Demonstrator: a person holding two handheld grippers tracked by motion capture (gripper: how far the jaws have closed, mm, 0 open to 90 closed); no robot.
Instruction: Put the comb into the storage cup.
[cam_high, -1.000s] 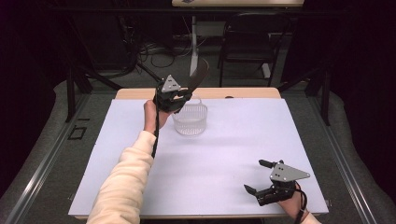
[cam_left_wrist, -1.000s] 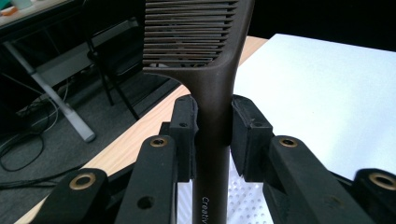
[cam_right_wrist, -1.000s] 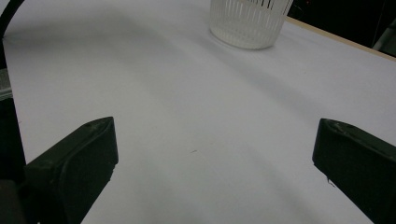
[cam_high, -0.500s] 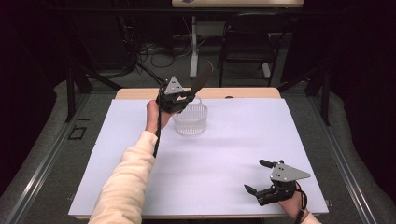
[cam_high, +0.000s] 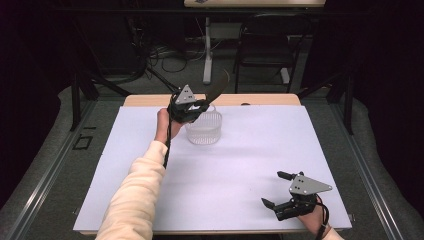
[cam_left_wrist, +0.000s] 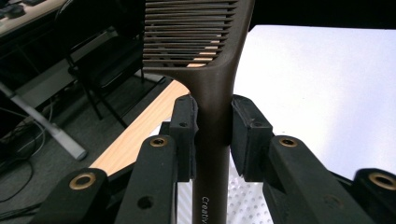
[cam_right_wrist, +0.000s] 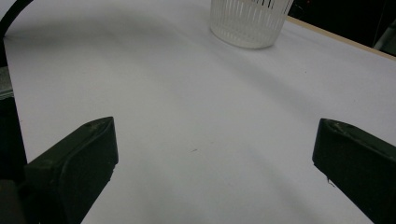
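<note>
Above the white basket (cam_high: 204, 127), the left gripper (cam_high: 192, 107) clamps a spatula (cam_left_wrist: 212, 70), probably best lowered handle-first; the right gripper (cam_high: 282, 190) rests open.

You have one white basket (cam_high: 204, 129) on the counter (cam_high: 240, 165), toward its far edge. Counted against that basket: one dark slotted spatula (cam_high: 216, 89), clamped by its handle above the basket's near-left rim. You work with two tools: the left tool (cam_high: 200, 106) right at the basket, the right tool (cam_high: 278, 189) well apart from it at the near right corner, jaws spread. One white sheet covers the counter under the basket. One chair (cam_high: 262, 45) stands beyond the basket, past the counter.
</note>
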